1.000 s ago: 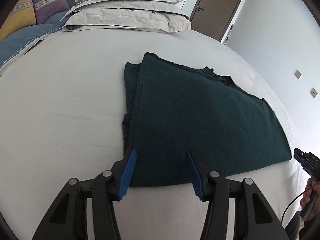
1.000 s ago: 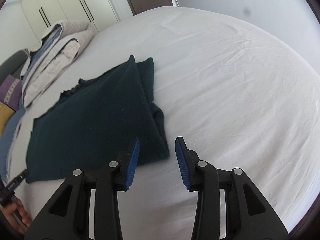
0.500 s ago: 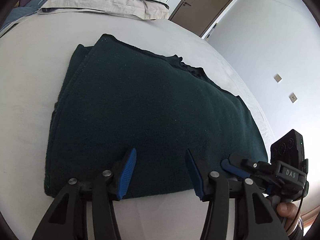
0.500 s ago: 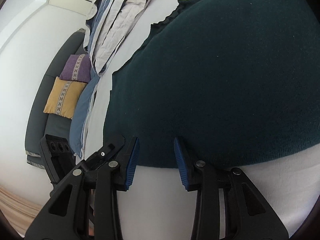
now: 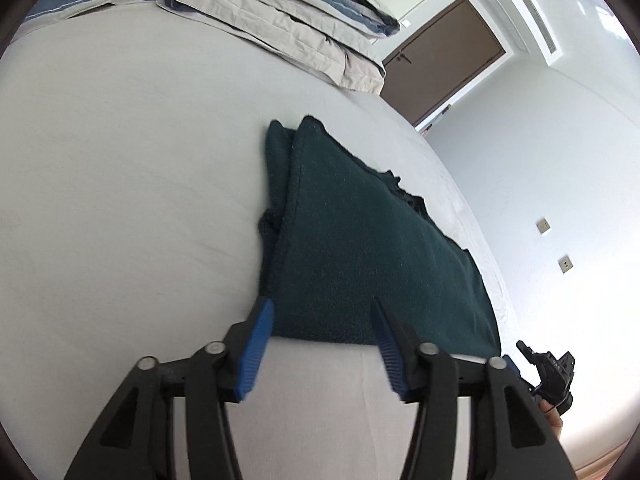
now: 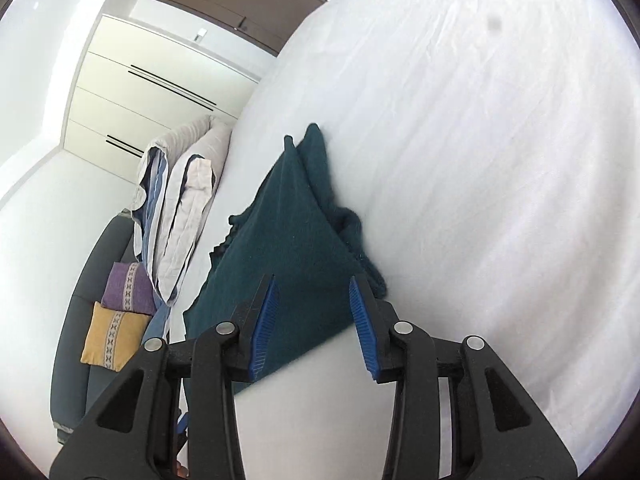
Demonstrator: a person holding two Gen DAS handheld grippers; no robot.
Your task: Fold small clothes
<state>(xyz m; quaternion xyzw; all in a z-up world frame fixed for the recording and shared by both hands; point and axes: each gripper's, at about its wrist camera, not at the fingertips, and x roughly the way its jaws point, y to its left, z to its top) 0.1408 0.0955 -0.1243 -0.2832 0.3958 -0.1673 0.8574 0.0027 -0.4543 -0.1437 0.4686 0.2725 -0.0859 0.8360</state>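
1. Two tools are mine. The left tool [image 5: 322, 334] stands open at the bottom of its frame, over the near hem of the dark green cloth [image 5: 360, 248]. Its jaws have just been opening, and nothing is pressed between them.
2. The right tool [image 6: 314, 312] is also open in the lower middle of its frame. Its jaws have just been opening too; the cloth [image 6: 288, 248] shows between the blue pads, but I judge they do not press it.
3. The cloth lies folded on the white bed [image 5: 120, 180], in the centre of both frames, with uneven layers at its left edge in the left view.
4. The risk, I think: if I pinch only the top layer, the lower layers will stay behind and the fold will come apart.
5. Another risk: the pads may catch the bed sheet together with the hem, because the sheet lies directly under it.
6. If the two tools lift unevenly, the cloth may skew.
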